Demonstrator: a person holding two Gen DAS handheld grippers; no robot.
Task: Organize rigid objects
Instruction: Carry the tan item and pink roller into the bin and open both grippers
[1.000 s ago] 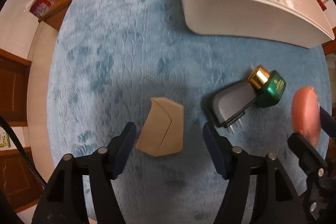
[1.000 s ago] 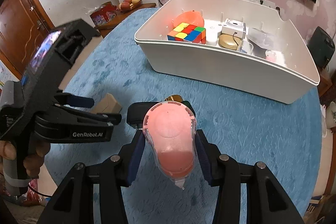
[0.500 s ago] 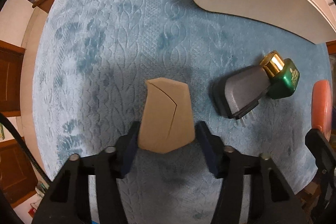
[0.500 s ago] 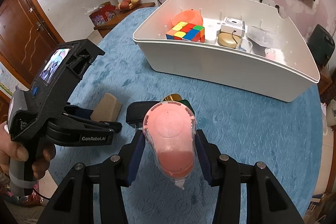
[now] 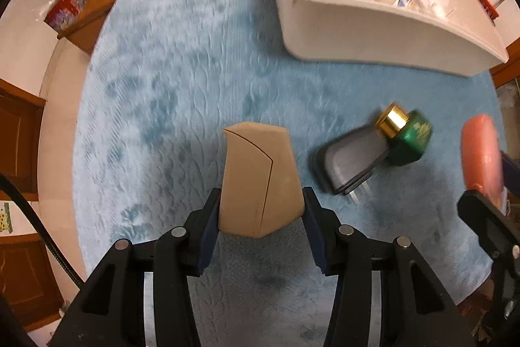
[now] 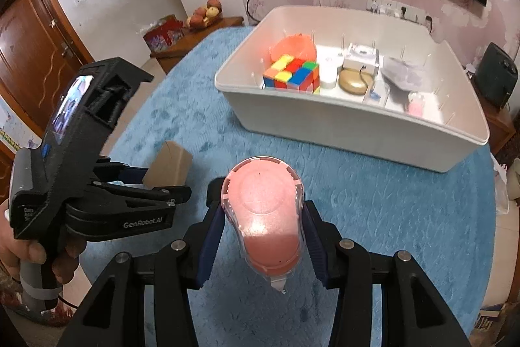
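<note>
My left gripper (image 5: 260, 213) is shut on a tan cardboard box (image 5: 258, 178) and holds it above the blue table cover (image 5: 162, 70); the box also shows in the right wrist view (image 6: 169, 163). My right gripper (image 6: 263, 226) is shut on a pink correction-tape dispenser (image 6: 265, 210), which shows at the right edge of the left wrist view (image 5: 481, 152). A grey plug adapter (image 5: 352, 163) and a green bottle with a gold cap (image 5: 409, 135) lie on the cover to the right of the box.
A white bin (image 6: 341, 122) stands at the far side of the table. It holds a colour cube (image 6: 292, 73), an orange bowl (image 6: 292, 46) and several small items. A wooden side table with fruit (image 6: 201, 18) stands beyond the table's edge.
My left gripper closed around the tan box and has lifted it off the cover. My right gripper has kept hold of the pink dispenser and moved a little toward the bin.
</note>
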